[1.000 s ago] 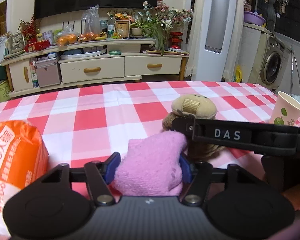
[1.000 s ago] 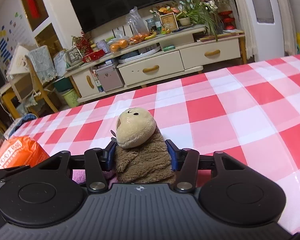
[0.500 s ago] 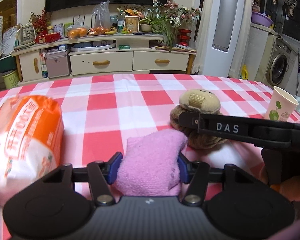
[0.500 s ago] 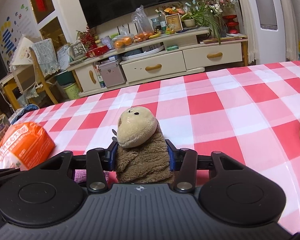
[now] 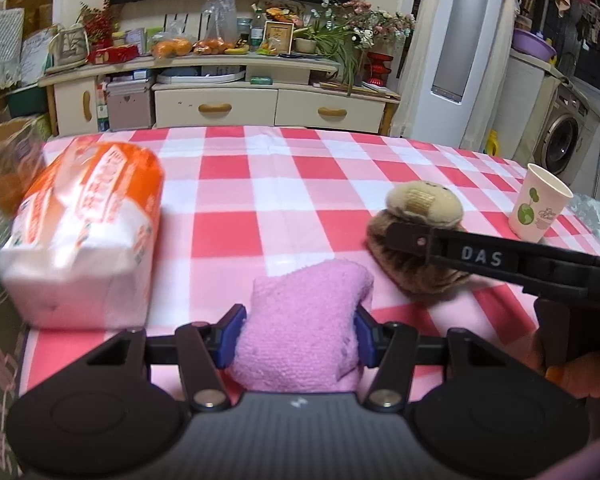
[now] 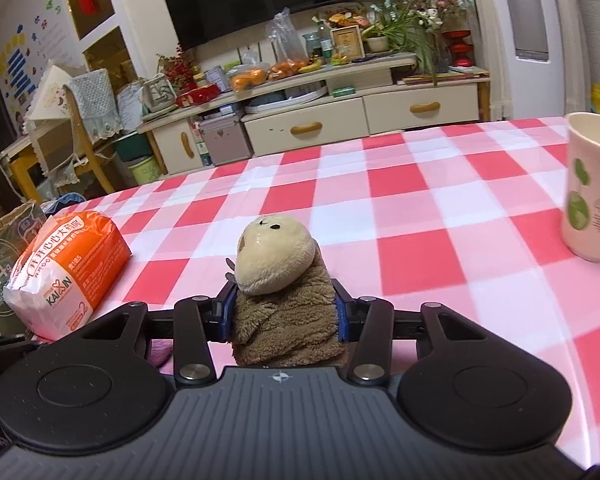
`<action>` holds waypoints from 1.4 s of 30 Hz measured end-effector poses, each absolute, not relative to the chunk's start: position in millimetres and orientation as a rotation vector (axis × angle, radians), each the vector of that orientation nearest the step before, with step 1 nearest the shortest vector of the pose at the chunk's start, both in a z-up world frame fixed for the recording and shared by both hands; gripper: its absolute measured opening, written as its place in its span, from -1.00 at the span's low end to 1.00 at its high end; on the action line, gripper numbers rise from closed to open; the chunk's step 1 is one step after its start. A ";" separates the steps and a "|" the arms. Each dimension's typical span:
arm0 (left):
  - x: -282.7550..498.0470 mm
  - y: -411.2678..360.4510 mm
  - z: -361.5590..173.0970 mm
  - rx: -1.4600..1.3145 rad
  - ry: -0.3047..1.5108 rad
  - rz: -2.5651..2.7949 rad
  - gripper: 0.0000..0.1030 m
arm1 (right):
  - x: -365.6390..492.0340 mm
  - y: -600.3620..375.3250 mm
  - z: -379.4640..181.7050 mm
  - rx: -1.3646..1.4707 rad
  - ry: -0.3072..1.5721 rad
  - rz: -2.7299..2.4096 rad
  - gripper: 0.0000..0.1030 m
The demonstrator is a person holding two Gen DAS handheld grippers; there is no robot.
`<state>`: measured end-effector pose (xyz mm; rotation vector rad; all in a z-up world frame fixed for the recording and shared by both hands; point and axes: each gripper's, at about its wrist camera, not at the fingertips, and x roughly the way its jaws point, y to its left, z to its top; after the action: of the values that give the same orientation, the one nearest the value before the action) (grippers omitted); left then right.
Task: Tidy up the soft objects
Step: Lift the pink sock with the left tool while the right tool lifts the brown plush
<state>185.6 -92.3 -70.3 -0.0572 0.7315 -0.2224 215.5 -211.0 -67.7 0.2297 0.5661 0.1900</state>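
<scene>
**Both grippers held a soft object over the checked table**

Your left gripper (image 5: 298, 334) pressed its blue pads into the pink towel (image 5: 302, 320), pointing downward. Your right gripper (image 6: 284, 312) squeezed the brown plush toy (image 6: 282, 280) the same way; both jaws had just been closing. Only the left view showed your fingers (image 5: 580, 376). The tissue pack (image 5: 84, 232) lay at the left, the paper cup (image 6: 590, 188) at the right.
</scene>
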 end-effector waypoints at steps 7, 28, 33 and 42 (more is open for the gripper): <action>165.0 -83.2 -61.4 -0.089 0.731 -0.232 0.06 | 195.0 -220.6 -62.6 0.272 0.554 0.152 0.07; 117.8 -61.0 -6.0 -0.145 0.627 -0.333 0.06 | 128.2 -191.8 -38.5 0.180 0.566 0.111 0.07; 109.9 -43.6 13.0 -0.165 0.578 -0.327 0.06 | 118.2 -180.3 -21.0 0.162 0.539 0.113 0.07; 99.2 5.9 43.4 -0.226 0.488 -0.270 0.06 | 122.4 -143.1 14.8 0.152 0.499 0.189 0.07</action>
<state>99.2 5.9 43.4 -0.2259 0.4877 -0.2700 122.4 -143.1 14.8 0.1519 0.4991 0.1886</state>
